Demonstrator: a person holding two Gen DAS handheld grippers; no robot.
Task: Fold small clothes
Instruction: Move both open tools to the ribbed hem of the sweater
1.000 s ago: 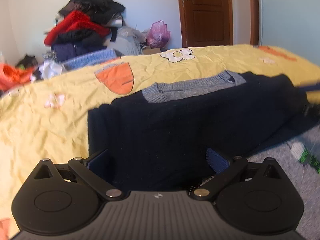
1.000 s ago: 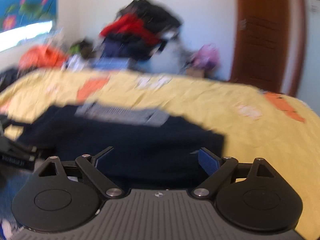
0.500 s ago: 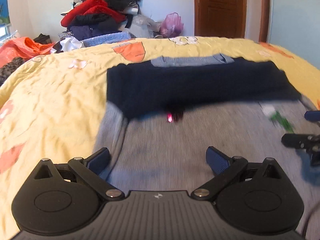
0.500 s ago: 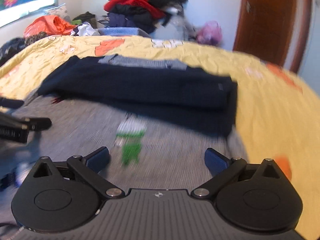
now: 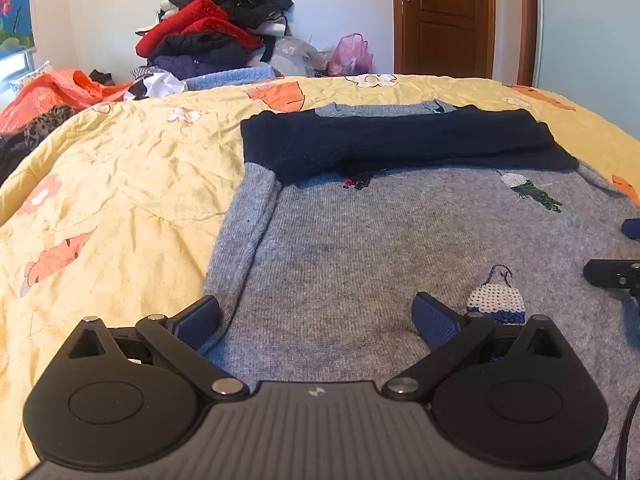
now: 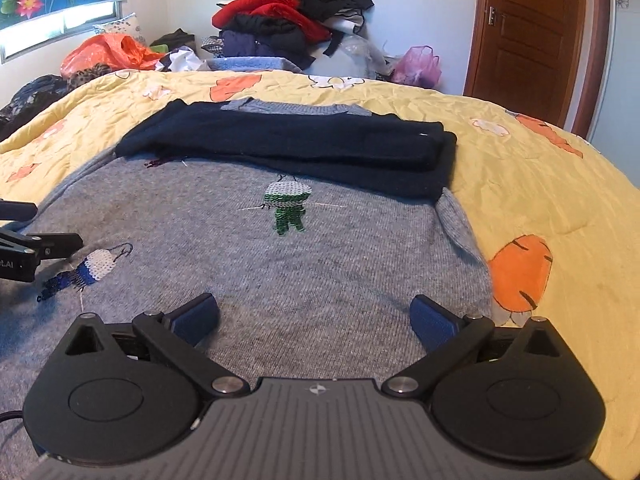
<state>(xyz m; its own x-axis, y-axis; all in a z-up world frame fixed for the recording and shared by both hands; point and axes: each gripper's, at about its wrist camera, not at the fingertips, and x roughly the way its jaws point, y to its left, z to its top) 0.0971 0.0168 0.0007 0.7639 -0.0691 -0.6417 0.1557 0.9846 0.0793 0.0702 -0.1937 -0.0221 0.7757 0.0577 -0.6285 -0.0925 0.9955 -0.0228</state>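
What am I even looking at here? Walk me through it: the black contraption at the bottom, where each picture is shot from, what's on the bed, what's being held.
Those are two hand-held grippers, each with a camera looking forward along its fingers. One picture comes from the left gripper, the other from the right gripper; each also glimpses the other at its edge. A grey sweater with sequin figures lies flat on a yellow bedsheet, its navy sleeves folded across the chest. Both grippers are open above the fabric and hold nothing. Behind is a clothes pile.
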